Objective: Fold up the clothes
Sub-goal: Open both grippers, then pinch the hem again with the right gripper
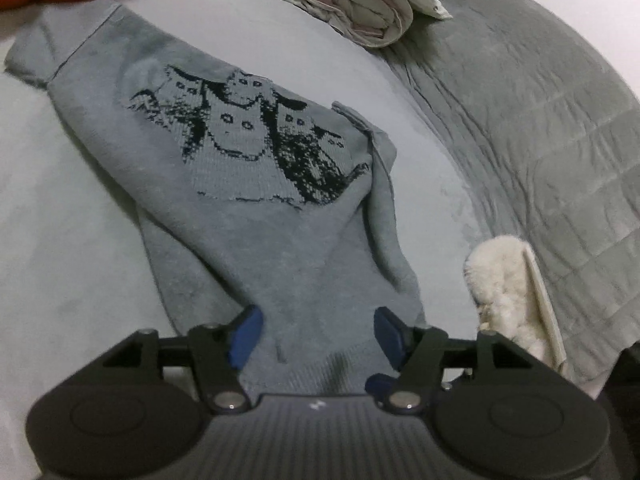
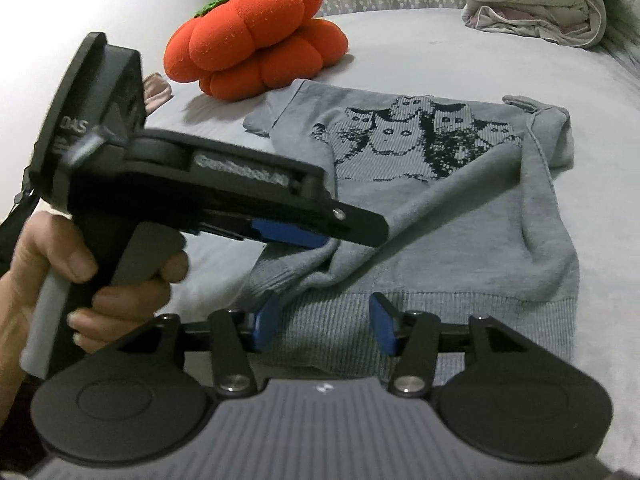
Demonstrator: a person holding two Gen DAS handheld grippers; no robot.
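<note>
A grey knit sweater [image 1: 256, 208] with a black cat print lies flat on the bed; it also shows in the right wrist view [image 2: 460, 216], with both sleeves folded in over its body. My left gripper [image 1: 318, 334] is open, its blue pads either side of the sweater's hem. In the right wrist view the left gripper [image 2: 320, 236] is held by a hand just above the left sleeve's cuff. My right gripper [image 2: 324, 322] is open over the ribbed hem [image 2: 340, 320], holding nothing.
An orange pumpkin cushion [image 2: 256, 44] sits behind the sweater. A pile of folded pale bedding [image 2: 536, 4] lies at the back right. A grey quilted blanket [image 1: 540, 128] covers the right side. A white fluffy slipper [image 1: 508, 292] lies near the sweater's hem.
</note>
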